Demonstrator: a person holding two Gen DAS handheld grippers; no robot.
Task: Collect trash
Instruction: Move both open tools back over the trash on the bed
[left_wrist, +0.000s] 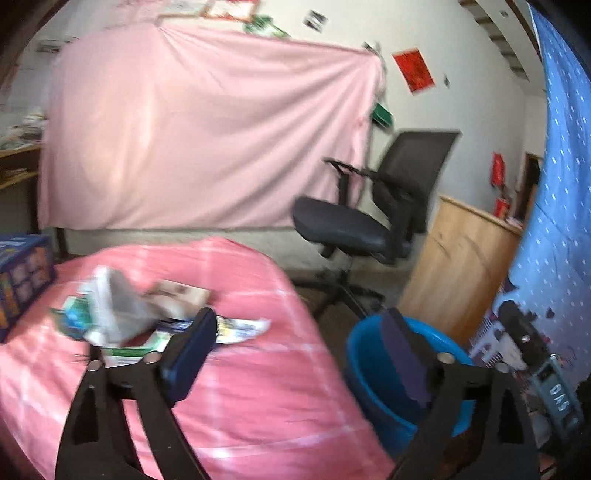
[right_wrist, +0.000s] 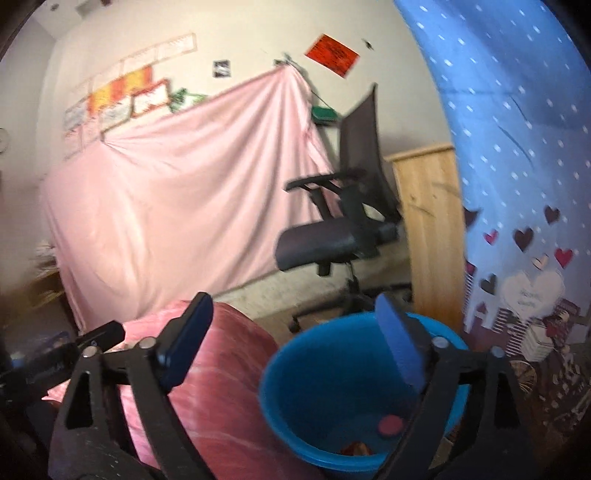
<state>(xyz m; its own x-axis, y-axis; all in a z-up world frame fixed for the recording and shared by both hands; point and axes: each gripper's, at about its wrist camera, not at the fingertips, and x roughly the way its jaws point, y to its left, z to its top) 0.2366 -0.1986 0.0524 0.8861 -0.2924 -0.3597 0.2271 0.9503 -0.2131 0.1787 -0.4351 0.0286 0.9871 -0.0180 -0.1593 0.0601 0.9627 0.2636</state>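
1. We see the pink checked tablecloth filling the lower left of the left wrist view; its rounded edge runs from twelve o'clock down toward five o'clock, and bare floor lies beyond it.
2. The blue bucket stands on the floor just beside that edge, at about four o'clock from the table's middle.
3. Past the bucket, at one o'clock, a black office chair stands near a pale wooden cabinet; a strip of open floor lies between bucket and chair.
4. A blue dotted curtain closes off the three o'clock side, and a pink hanging sheet covers the far wall.
5. Our left gripper stands wide, with nothing between its pads, hanging over the table's edge.
6. The trash pile, crumpled paper and flat wrappers, lies on the cloth at ten o'clock from the left gripper, touching nothing of it that we can tell; the blur hides detail.
7. A printed blue box sits at the table's nine o'clock edge.
8. Our right gripper is also spread wide and empty, over the bucket, whose mouth opens at five o'clock below it.
9. Inside the bucket, a small red disc and a brownish scrap lie on the bottom.
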